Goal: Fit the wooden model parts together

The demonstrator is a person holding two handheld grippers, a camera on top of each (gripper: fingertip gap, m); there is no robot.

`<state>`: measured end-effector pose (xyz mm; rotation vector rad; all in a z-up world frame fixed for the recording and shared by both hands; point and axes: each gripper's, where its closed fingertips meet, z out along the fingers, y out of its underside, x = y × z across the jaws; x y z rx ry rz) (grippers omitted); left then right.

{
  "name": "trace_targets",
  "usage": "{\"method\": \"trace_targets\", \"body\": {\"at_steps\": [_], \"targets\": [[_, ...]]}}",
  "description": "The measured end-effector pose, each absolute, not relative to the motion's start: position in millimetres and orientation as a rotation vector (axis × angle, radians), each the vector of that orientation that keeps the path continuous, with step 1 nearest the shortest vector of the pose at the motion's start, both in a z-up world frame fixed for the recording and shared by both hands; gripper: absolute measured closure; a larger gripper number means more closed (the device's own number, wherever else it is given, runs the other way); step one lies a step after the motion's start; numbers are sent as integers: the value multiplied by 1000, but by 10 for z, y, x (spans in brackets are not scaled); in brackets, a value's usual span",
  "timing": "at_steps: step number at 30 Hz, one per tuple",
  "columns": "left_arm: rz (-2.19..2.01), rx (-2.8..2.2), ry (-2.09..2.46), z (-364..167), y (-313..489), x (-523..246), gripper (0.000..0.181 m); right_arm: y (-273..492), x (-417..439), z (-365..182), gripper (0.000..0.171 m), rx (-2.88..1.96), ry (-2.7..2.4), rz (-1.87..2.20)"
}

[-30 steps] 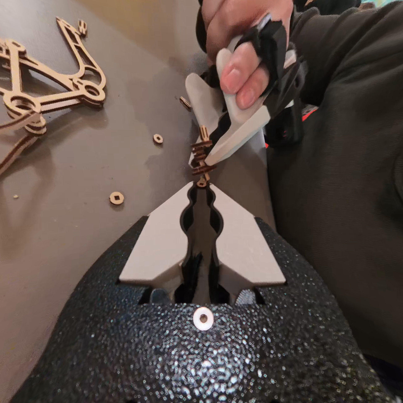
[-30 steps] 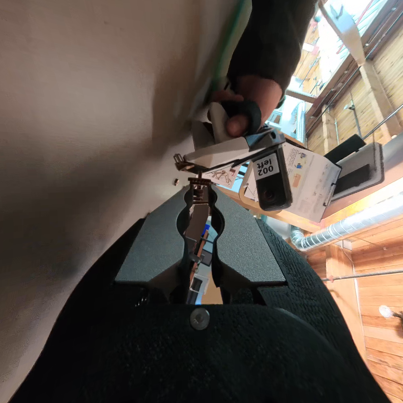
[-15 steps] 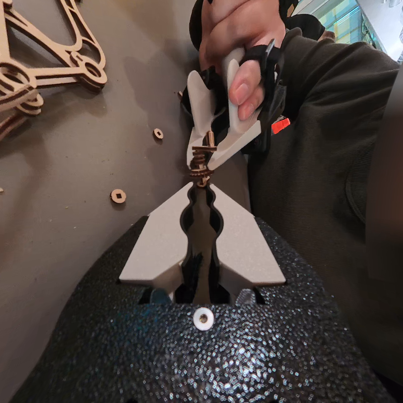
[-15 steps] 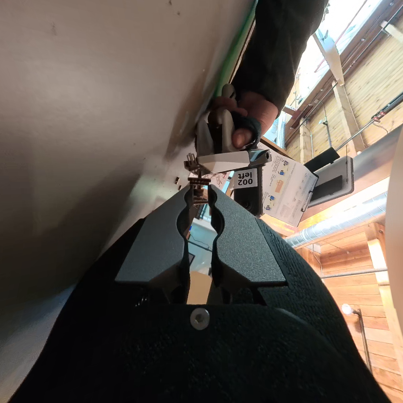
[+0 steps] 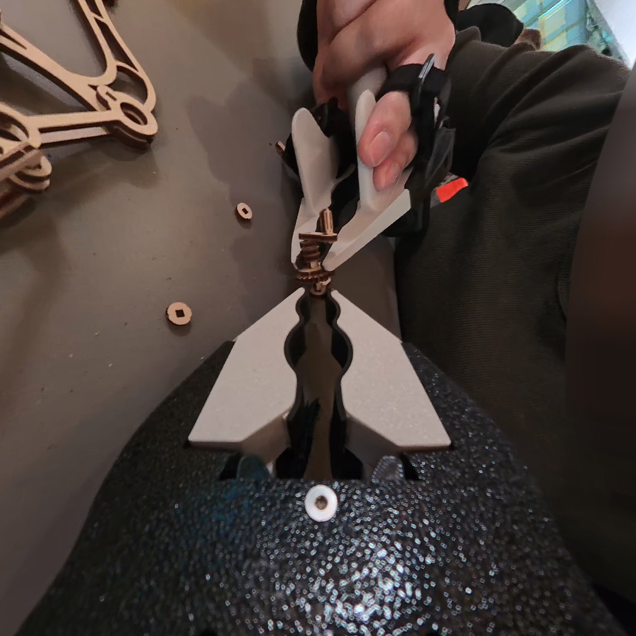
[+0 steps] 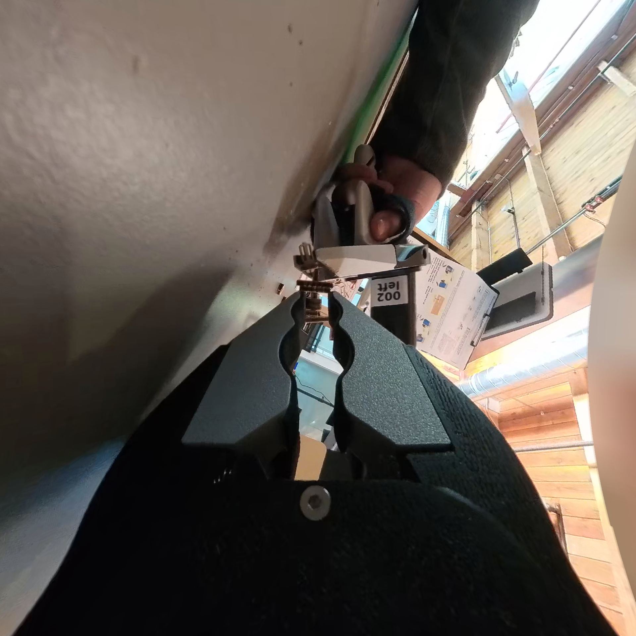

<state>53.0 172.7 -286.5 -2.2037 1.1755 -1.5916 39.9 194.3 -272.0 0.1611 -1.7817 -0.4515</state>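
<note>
A small wooden axle with gears (image 5: 314, 241) is held between both grippers above the grey table (image 5: 103, 344). My left gripper (image 5: 317, 292), with white fingers, is shut on the axle's lower end. My right gripper (image 5: 309, 263) comes down from above and is shut on the gear stack. In the right wrist view my right gripper (image 6: 313, 298), with dark fingers, grips the gears (image 6: 311, 286), and the left gripper (image 6: 318, 258) holds the axle's far end. How the parts seat on the axle is too small to tell.
A flat wooden frame model (image 5: 103, 103) lies at the upper left. Two small wooden washers (image 5: 179, 313) (image 5: 243, 210) lie loose on the table. A person's dark sleeve (image 5: 499, 275) fills the right side. A clipboard with paper (image 6: 451, 309) hangs beyond the table. My left and right fingertips are right by each other.
Both grippers kept their hold on the axle. The right gripper has swung more upright over the left gripper's tips. The wooden frame has slid toward the upper left of the left wrist view.
</note>
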Motion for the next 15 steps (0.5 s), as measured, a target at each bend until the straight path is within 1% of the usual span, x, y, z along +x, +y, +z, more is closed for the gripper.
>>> {"method": "trace_targets", "body": {"at_steps": [4,8,15], "targets": [[-1417,-2191,1209,-2904,1805,519,176,2015,406,-2746,161,106,-1805,-470],[-1327,-2183,1202,-2918,1863,510,175,2083,414,-2790,160,26,-1854,-471],[-1034,-2182,1270,-2948,1946,458,175,2161,411,-2785,160,-238,-1920,-371]]}}
